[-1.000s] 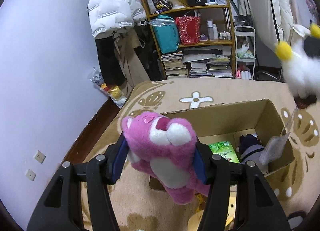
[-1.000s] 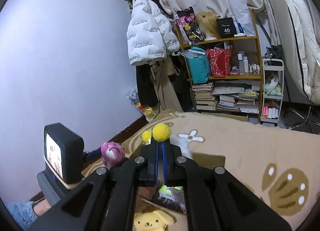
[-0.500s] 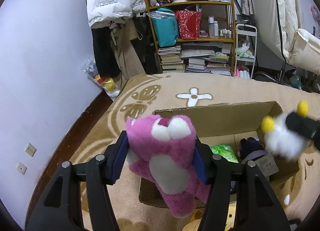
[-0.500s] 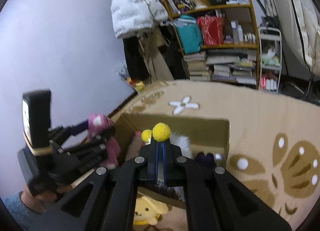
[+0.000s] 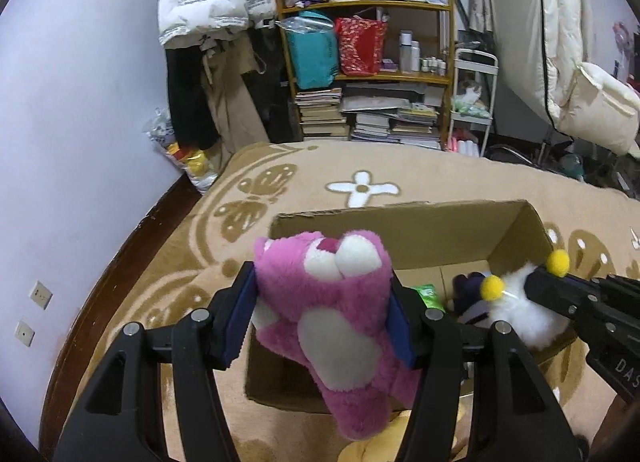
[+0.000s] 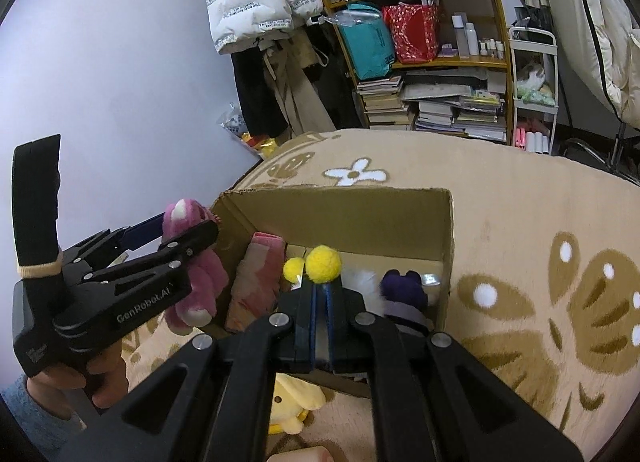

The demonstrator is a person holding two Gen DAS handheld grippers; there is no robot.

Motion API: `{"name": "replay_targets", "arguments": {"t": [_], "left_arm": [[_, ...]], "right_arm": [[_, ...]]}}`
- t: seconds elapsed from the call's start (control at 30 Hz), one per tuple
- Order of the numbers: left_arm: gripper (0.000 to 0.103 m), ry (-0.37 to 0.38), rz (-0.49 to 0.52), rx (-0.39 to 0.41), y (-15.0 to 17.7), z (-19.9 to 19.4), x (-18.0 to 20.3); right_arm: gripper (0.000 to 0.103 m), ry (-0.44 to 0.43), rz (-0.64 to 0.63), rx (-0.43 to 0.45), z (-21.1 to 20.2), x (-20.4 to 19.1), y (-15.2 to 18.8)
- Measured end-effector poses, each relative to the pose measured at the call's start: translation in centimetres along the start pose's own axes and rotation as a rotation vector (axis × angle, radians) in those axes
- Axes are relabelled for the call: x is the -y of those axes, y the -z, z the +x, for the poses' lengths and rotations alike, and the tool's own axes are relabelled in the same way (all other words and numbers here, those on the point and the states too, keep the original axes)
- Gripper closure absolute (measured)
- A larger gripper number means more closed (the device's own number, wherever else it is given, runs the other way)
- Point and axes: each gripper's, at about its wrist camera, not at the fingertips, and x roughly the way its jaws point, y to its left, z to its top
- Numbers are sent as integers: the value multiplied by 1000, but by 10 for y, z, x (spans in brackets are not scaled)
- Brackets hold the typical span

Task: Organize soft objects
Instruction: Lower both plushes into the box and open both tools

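Observation:
An open cardboard box [image 5: 400, 230] [image 6: 360, 218] stands on the beige rug. My left gripper [image 5: 322, 310] is shut on a pink plush bear [image 5: 332, 302] [image 6: 192, 262] and holds it above the box's left end. My right gripper [image 6: 320, 294] [image 5: 536, 282] is shut on a white fluffy toy with yellow pompoms [image 5: 516, 306] [image 6: 318, 262] and holds it inside the box at its right end. In the box lie a dark purple plush [image 6: 402, 292] [image 5: 468, 290], a pink cloth [image 6: 258, 278] and a green packet [image 5: 430, 294].
A yellow plush dog [image 6: 294, 406] lies on the rug [image 6: 540, 242] in front of the box. A bookshelf [image 5: 372, 74] with bags and books and a white cart [image 5: 474, 102] stand behind. The lilac wall [image 5: 80, 122] is on the left.
Both grippers have moved down and forward to the box. The white toy has gone from above the box down into its right end. The pink bear has come over the left end.

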Motion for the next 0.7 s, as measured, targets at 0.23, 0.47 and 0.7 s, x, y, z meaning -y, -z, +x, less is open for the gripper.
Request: {"name": "replay_targets", "arguments": {"t": [0.23,0.47,0.7], "left_arm": [[33,6,7,-21,2,0,6],[9,14,-28,-11,-2,-15,-2],[5,-36,-9,0,0,-39,-10]], "right_arm": [[93,17,19,-23,1,3,1],[60,37,39,-7,-14,3,2],[39,56,43,-18,-30,-1,3]]}}
